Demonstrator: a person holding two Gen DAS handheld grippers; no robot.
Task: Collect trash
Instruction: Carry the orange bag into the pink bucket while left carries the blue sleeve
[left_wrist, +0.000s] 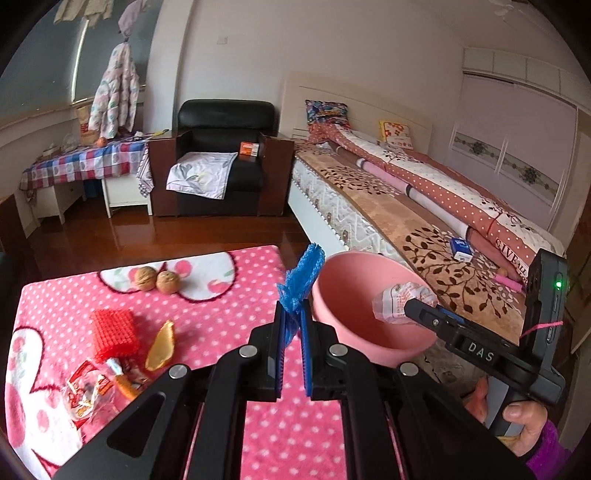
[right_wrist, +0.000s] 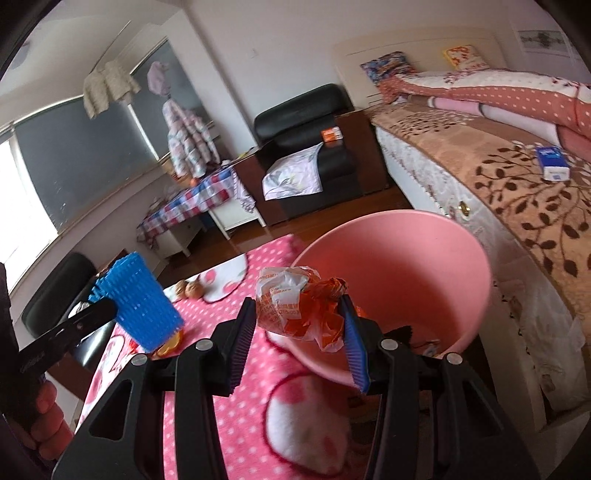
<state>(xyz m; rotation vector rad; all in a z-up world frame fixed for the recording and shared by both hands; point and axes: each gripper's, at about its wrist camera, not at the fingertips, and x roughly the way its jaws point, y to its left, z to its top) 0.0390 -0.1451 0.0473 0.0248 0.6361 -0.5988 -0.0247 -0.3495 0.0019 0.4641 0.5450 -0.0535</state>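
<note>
My left gripper (left_wrist: 291, 325) is shut on a blue foam net sleeve (left_wrist: 301, 278), held above the pink dotted table cover just left of the pink bowl (left_wrist: 354, 332). The sleeve also shows in the right wrist view (right_wrist: 142, 306). My right gripper (right_wrist: 301, 325) is shut on a crumpled orange-and-white wrapper (right_wrist: 295, 306) and holds it over the near rim of the pink bowl (right_wrist: 424, 266). In the left wrist view the wrapper (left_wrist: 399, 301) hangs inside the bowl's mouth. A red foam net (left_wrist: 112, 334), a yellow peel (left_wrist: 162, 345) and a clear snack wrapper (left_wrist: 88, 387) lie on the cover.
Two walnuts (left_wrist: 157, 280) sit at the far side of the pink cover (left_wrist: 221, 332). A bed (left_wrist: 424, 206) with a small blue box (left_wrist: 461, 249) stands close on the right. A black armchair (left_wrist: 221, 162) and a checked-cloth table (left_wrist: 81, 162) stand beyond the wooden floor.
</note>
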